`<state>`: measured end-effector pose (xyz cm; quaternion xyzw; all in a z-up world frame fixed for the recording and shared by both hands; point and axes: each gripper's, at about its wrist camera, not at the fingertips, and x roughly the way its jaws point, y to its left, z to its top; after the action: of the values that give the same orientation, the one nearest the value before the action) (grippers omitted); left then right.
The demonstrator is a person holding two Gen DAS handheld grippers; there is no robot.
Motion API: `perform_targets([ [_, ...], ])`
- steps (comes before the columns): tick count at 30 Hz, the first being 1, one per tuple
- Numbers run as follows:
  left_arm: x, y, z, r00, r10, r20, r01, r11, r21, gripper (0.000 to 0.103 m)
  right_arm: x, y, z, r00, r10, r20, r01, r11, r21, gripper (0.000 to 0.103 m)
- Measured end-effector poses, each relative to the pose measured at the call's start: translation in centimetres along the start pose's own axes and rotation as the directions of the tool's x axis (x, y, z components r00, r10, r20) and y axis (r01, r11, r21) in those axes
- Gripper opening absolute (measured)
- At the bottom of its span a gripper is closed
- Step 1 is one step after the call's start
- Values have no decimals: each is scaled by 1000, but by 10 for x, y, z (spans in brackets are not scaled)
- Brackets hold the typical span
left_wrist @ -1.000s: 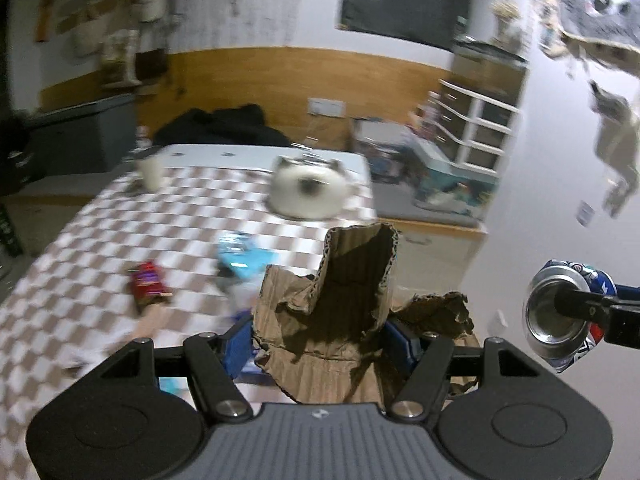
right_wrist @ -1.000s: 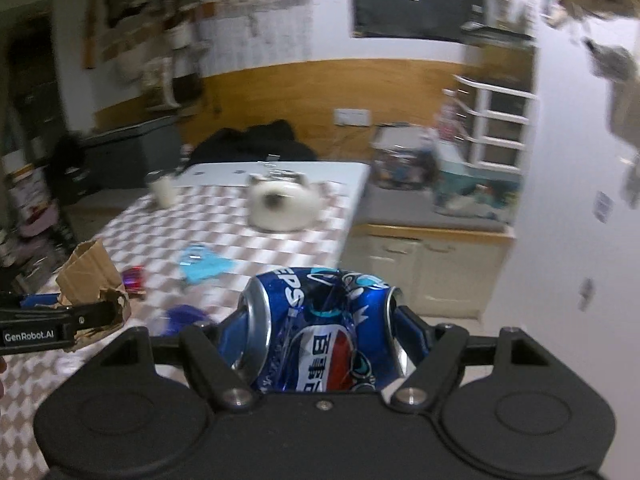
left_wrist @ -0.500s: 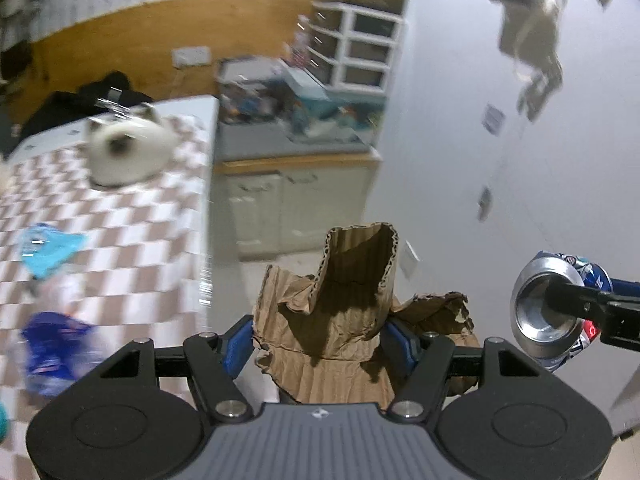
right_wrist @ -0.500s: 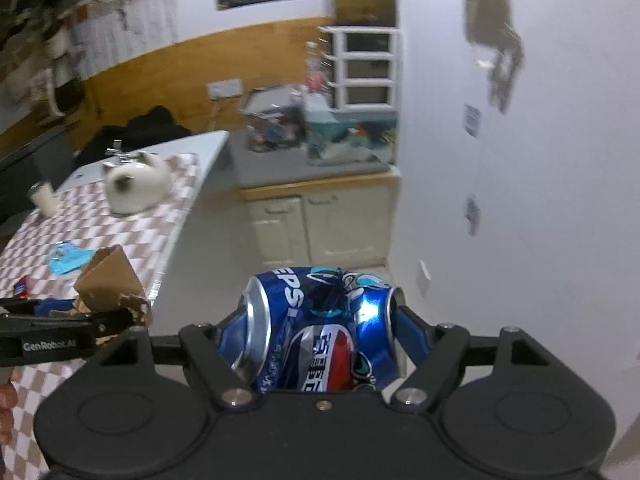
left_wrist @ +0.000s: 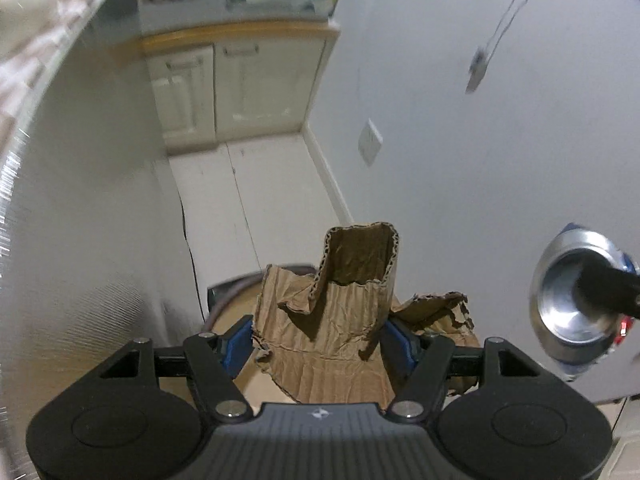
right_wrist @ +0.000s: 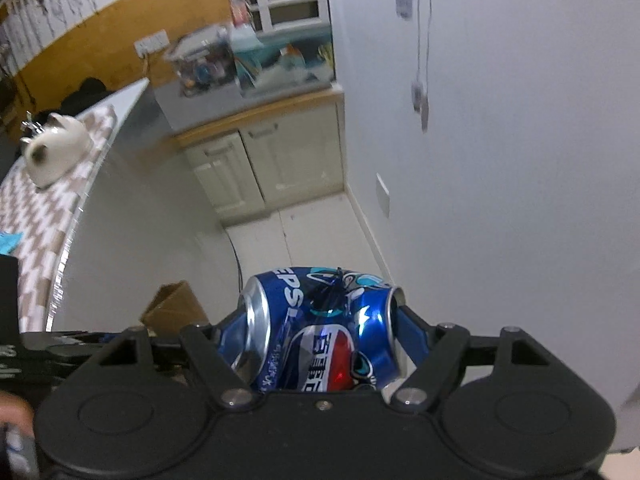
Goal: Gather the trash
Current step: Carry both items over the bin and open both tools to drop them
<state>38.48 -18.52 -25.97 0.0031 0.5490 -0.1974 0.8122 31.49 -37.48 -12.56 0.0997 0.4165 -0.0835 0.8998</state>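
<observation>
You are swinging both loads off the checkered counter [right_wrist: 36, 216] toward the floor bin [left_wrist: 228, 300]: left jaws clamping torn brown cardboard [left_wrist: 344, 320], right jaws clamping the crushed blue can [right_wrist: 320, 332].

My left gripper [left_wrist: 322, 346] is matte black with blue pads [left_wrist: 236, 340]; the torn corrugated cardboard [left_wrist: 348, 316] between them is plain brown, ribbed, darker inside its folded flap. My right gripper [right_wrist: 320, 340], likewise black with blue inner faces, carries a crushed can [right_wrist: 320, 328] of glossy blue with white lettering, a red, white and blue roundel and teal accents; its rims are bare silver. The can's base [left_wrist: 572, 300] reads silver in the left wrist view. I see a tablecloth [right_wrist: 36, 208] checked brown and white, a cream cat-shaped ornament [right_wrist: 56, 152] with a dark face, cream cabinet doors [right_wrist: 280, 160] under a tan wooden top, a pale grey wall [right_wrist: 500, 160], off-white floor tiles [left_wrist: 256, 188] and ochre wall panelling [right_wrist: 100, 40].
</observation>
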Motion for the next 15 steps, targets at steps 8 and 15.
perform_targets([
  [8, 78, 16, -4, 994, 16, -111, -18, 1000, -15, 74, 54, -1, -13, 996, -4, -89, 6, 1000, 16, 78],
  [15, 108, 30, -10, 985, 23, -172, -24, 1000, -6, 96, 92, -2, -25, 988, -2, -155, 6, 1000, 26, 78],
])
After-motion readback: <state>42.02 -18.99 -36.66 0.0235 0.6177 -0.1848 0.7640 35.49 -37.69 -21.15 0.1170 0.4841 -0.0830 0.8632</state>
